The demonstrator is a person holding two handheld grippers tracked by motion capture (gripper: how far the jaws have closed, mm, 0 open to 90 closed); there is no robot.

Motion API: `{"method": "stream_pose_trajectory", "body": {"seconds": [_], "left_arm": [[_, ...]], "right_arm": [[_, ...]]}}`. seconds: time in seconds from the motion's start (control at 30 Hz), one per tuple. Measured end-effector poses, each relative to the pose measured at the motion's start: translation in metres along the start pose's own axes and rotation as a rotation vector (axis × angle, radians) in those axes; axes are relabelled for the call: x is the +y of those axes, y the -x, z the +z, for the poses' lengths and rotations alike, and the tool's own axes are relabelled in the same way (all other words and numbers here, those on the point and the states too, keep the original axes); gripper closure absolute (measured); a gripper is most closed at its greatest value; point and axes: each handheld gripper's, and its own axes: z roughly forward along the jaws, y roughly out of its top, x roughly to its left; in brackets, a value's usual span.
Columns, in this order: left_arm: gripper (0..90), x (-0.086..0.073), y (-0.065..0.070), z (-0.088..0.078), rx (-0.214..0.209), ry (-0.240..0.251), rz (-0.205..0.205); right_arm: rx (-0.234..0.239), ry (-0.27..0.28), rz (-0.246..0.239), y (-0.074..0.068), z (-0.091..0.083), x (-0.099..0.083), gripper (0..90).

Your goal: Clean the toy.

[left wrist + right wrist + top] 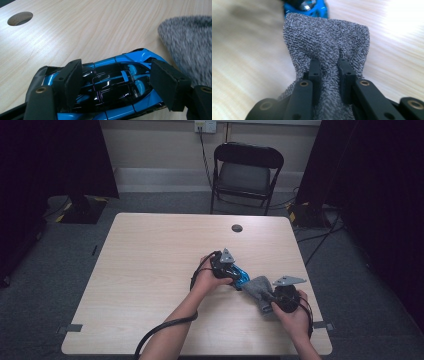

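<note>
The right tool [329, 68] pinches a bunched fold of speckled grey knit cloth [327, 40] lying on the pale wooden surface [150, 270]. Just beyond, the left tool [117, 80] straddles a glossy blue-and-black toy car [112, 85], its pads [72, 80] at the car's sides; whether they press I cannot tell.

Light wood table [150, 270], round hole [237, 228] near far edge; blue toy car [240, 277], grey cloth [259, 290] on top.

I see a pale wood desk [150, 285] with a round hole [237, 228] near its far edge. Behind it a black folding chair [246, 172] stands on grey carpet [60, 270]. A cable [205, 157] runs down from a wall socket [205, 125] beside the chair. Dark curtains [45, 160] hang at both sides, with more cables [320, 237] on the floor at right.
</note>
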Motion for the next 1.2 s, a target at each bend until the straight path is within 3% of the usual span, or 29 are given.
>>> {"method": "stream_pose_trajectory", "body": {"seconds": [0.17, 0.3, 0.4, 0.5, 0.6, 0.7, 0.8, 0.83, 0.9, 1.0, 1.03, 1.1, 1.13, 1.2], "left_arm": [[26.9, 0.0, 0.0, 0.0, 0.002, 0.0, -0.002], [26.8, 0.002, 0.001, 0.0, 0.004, -0.012, -0.004], [26.9, 0.002, 0.001, 0.0, 0.004, -0.012, -0.005], [26.8, 0.001, 0.001, 0.0, 0.003, -0.011, -0.002], [26.8, 0.001, 0.001, 0.0, 0.005, -0.008, -0.003], [26.8, 0.001, 0.002, 0.0, 0.006, -0.008, -0.005], [26.7, 0.001, 0.002, 0.0, 0.006, -0.007, -0.008], [26.8, 0.001, 0.002, 0.0, 0.006, -0.009, -0.005], [26.7, 0.001, 0.002, 0.0, 0.007, -0.007, -0.006], [26.7, 0.001, 0.002, 0.001, 0.007, -0.007, -0.008], [26.7, 0.001, 0.002, 0.001, 0.006, -0.008, -0.007], [26.7, 0.002, 0.002, 0.001, 0.006, -0.01, -0.008], [26.7, 0.002, 0.002, 0.001, 0.006, -0.009, -0.008], [26.7, 0.001, 0.002, 0.001, 0.009, -0.007, -0.007]], "right_arm": [[-0.065, 0.02, 0.056, 0.014, 0.001, 0.003, 76.3], [-0.143, -0.011, 0.075, 0.025, 0.008, 0.007, 76.3], [-0.123, -0.061, 0.057, 0.021, 0.017, 0.01, 76.1], [-0.121, -0.108, -0.001, 0.013, 0.024, 0.009, 70.5], [-0.115, -0.067, 0.066, 0.012, 0.021, 0.007, 49.5], [-0.11, 0.025, 0.138, 0.016, 0.012, 0.009, 43.3], [-0.14, 0.062, 0.157, 0.021, 0.01, 0.014, 37.9], [-0.115, 0.063, 0.154, 0.022, 0.013, 0.014, 37.9], [-0.128, 0.024, 0.126, 0.021, 0.023, 0.015, 37.5], [-0.163, -0.024, 0.098, 0.019, 0.039, 0.011, 40.5], [-0.158, -0.013, 0.121, 0.019, 0.041, 0.01, 45.0], [-0.147, -0.024, 0.11, 0.019, 0.043, 0.012, 57.1], [-0.133, -0.036, 0.094, 0.018, 0.042, 0.014, 70.8], [-0.132, -0.059, 0.082, 0.018, 0.042, 0.017, 75.1]]}}
